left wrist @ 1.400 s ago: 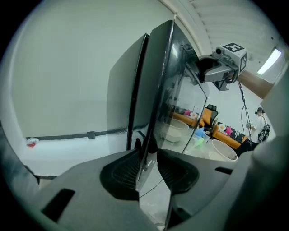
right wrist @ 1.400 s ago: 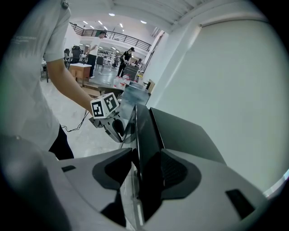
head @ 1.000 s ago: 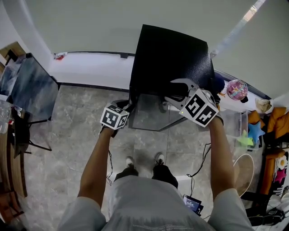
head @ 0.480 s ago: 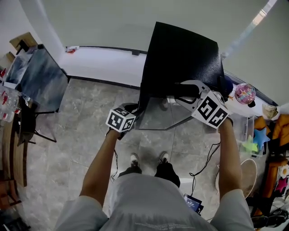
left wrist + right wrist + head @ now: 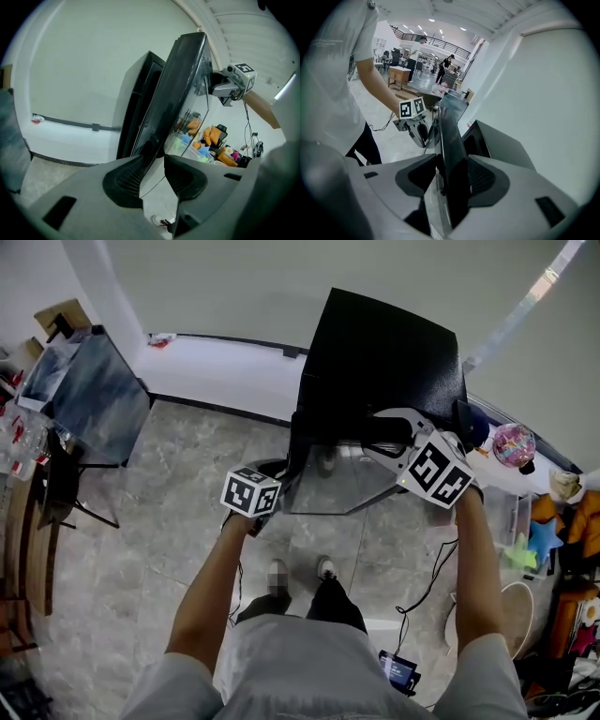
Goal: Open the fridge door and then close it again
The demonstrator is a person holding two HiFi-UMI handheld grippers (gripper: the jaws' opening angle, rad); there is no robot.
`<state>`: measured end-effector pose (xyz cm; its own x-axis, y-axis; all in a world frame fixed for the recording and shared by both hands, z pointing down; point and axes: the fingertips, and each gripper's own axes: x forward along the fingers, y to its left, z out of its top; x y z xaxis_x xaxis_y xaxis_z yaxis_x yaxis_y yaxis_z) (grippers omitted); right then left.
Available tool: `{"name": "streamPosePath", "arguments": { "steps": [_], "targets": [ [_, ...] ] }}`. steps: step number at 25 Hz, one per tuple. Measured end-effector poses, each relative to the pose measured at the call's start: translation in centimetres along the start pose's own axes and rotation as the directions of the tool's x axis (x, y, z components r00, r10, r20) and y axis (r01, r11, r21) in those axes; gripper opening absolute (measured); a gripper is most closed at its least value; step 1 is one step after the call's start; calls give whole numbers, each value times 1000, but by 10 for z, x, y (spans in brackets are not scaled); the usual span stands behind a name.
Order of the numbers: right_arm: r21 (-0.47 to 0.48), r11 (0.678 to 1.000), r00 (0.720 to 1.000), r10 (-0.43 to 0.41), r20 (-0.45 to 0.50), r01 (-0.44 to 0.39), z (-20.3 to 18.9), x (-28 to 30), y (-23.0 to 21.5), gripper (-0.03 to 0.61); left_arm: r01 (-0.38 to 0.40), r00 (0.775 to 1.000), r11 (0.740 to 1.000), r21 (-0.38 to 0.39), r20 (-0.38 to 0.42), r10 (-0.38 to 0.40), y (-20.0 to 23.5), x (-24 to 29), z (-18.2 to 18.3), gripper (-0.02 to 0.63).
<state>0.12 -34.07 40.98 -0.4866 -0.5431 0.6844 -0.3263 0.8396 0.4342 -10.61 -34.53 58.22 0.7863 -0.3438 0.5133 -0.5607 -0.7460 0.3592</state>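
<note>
You face one black fridge point(image 5: 384, 352) with one glass door point(image 5: 328, 486). You hold two grippers, the left gripper point(image 5: 153, 164) and the right gripper point(image 5: 452, 174), and each bears one marker cube point(image 5: 250, 491), so two cubes in all. Your two shoes point(image 5: 323, 568) show below. At your right sit one pink ball point(image 5: 514, 444) and one blue star point(image 5: 542, 538).

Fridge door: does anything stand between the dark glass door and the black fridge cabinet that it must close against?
Nothing visible does. The gap between the dark glass door and the black fridge cabinet looks free in the left gripper view; the cabinet's inside is mostly hidden.
</note>
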Motion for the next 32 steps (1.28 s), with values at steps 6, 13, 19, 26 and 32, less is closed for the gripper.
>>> {"name": "streamPosePath", "arguments": {
  "steps": [6,13,19,26,32],
  "targets": [
    [-37,997,997,64,30,-63,2,-9,7,206,-53,999,997,-53,8,54,-14,-7,-8,121],
    [-113,988,990,118,75,-109,-2,-20,24,204,-145,988,982,-118,28,149,-35,-14,-24,126],
    [-217,965,978,174,112,-147,-2,-33,42,201,-204,971,962,-184,85,223,-58,-22,-40,129],
    [-273,942,963,237,132,-194,-4,-42,52,196,-293,938,924,-248,115,328,-74,-29,-50,133],
    [-329,920,948,276,160,-213,-7,-57,69,199,-321,931,906,-276,84,355,-102,-34,-65,132]
  ]
}}
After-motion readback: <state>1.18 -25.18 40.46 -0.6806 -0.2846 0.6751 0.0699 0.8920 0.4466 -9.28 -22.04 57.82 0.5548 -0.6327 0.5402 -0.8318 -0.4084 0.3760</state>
